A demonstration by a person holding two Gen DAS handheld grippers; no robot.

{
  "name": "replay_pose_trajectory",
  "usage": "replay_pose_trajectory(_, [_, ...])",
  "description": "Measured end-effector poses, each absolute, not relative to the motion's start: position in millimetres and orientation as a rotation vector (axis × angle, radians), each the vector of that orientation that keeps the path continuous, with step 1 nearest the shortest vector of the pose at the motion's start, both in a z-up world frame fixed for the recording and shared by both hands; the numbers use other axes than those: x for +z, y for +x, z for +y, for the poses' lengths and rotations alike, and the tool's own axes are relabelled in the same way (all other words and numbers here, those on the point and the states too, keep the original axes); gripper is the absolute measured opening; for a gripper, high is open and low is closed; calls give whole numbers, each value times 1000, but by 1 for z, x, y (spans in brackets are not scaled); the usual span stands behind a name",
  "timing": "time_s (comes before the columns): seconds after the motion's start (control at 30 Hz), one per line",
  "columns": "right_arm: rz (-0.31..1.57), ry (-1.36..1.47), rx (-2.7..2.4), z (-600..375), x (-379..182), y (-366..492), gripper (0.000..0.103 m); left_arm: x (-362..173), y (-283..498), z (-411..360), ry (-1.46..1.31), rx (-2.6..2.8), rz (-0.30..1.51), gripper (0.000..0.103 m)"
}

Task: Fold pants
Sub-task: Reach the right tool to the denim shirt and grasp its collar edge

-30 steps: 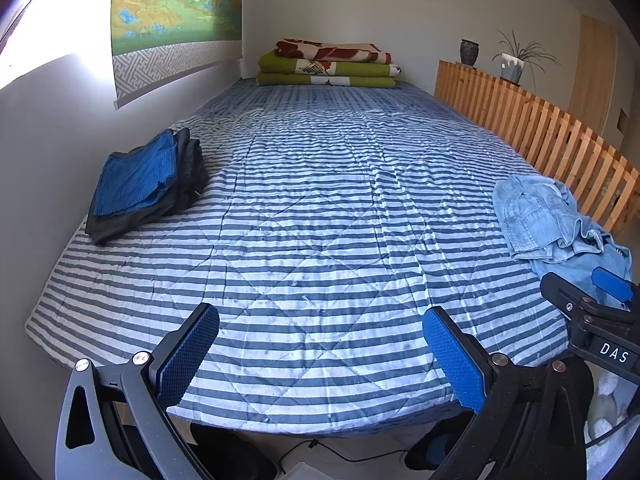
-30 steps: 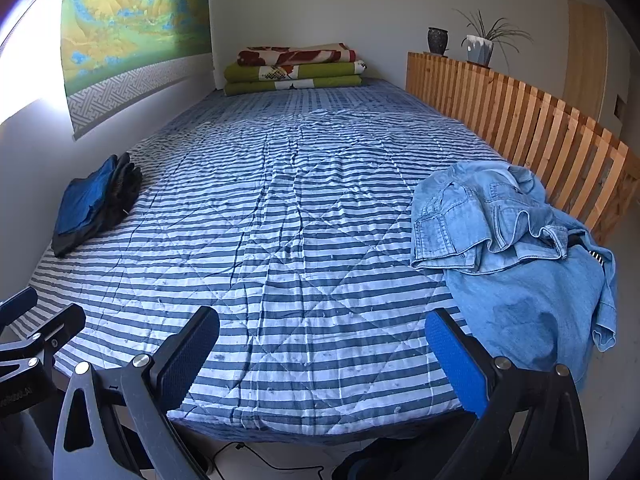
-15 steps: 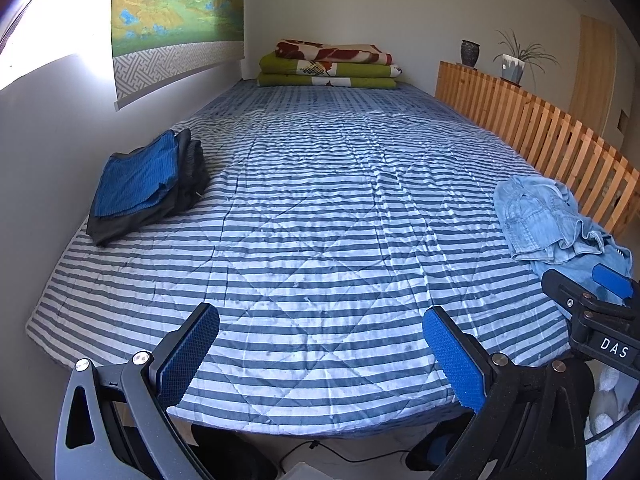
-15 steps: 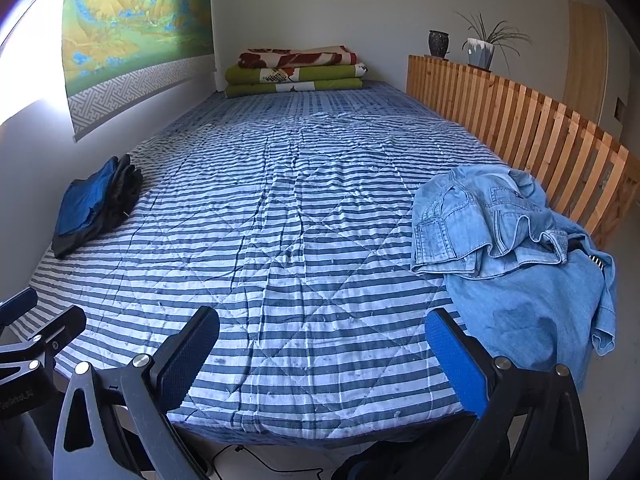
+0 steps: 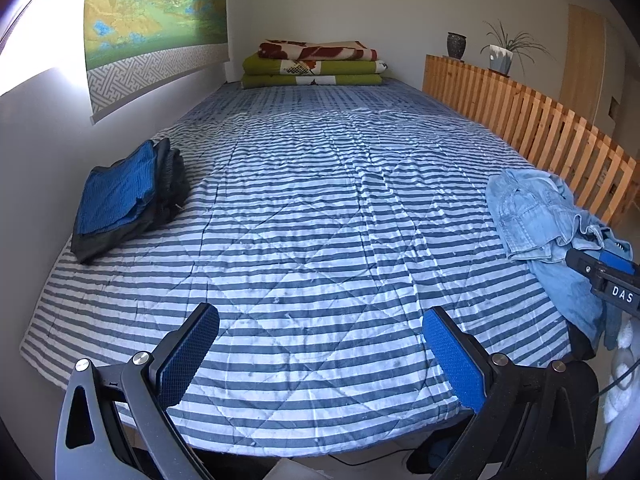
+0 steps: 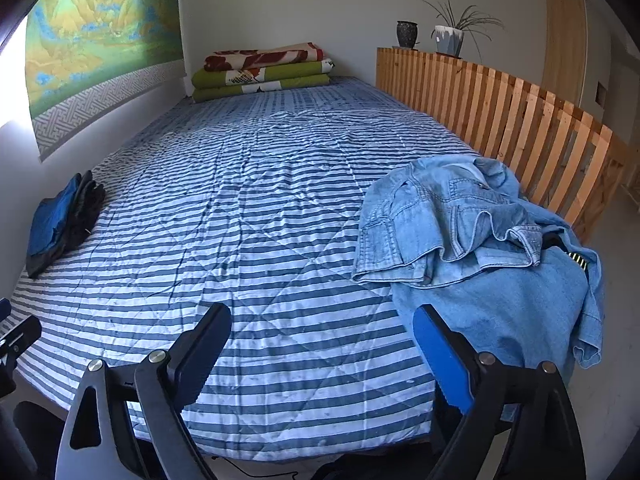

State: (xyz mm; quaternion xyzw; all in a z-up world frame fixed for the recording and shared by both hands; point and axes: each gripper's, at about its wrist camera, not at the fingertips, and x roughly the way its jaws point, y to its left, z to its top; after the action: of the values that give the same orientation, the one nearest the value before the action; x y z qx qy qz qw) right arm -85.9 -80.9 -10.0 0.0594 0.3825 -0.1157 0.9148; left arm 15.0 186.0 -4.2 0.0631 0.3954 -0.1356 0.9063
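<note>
Crumpled light-blue denim pants lie at the near right corner of the striped bed, partly hanging over its edge. My right gripper hovers over the bed's front edge just left of them. Its jaws are closing with nothing between them, and the right finger overlaps the denim's lower edge in the picture. In the left wrist view the pants sit far right, with the right gripper's tip in front of them. My left gripper stands open and empty over the near middle of the bed.
A folded stack of blue and black clothes rests by the left wall. Folded blankets lie at the far end. A wooden slatted rail with two pots runs along the right side. Cables lie on the floor below the bed's front.
Both grippers have come closer to the bed, the right one shifting toward the denim pants. The right jaws have narrowed a little. Nothing on the bed has moved.
</note>
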Motion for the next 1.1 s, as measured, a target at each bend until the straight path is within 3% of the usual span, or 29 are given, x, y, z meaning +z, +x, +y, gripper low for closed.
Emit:
replay_pose_trajectory(0.23, [779, 141, -400, -161, -4, -73, 79, -15, 22, 160, 162, -341, 835, 103])
replay_pose_trajectory(0.57, [872, 193, -526, -290, -8, -36, 78, -25, 25, 129, 185, -378, 856, 103])
replay_pose_trajectory(0.97, [1074, 361, -442, -335, -53, 5, 77, -27, 30, 114, 210, -404, 869, 103])
replay_pose_trajectory(1.0, [1077, 339, -450, -331, -52, 7, 65, -28, 32, 115, 208, -400, 870, 103])
replay_pose_trajectory(1.03, [1082, 321, -459, -328, -50, 7, 43, -27, 34, 117, 206, -397, 870, 103])
replay_pose_trajectory(1.1, [1096, 307, -454, -323, -47, 9, 22, -26, 36, 120, 203, -395, 867, 103])
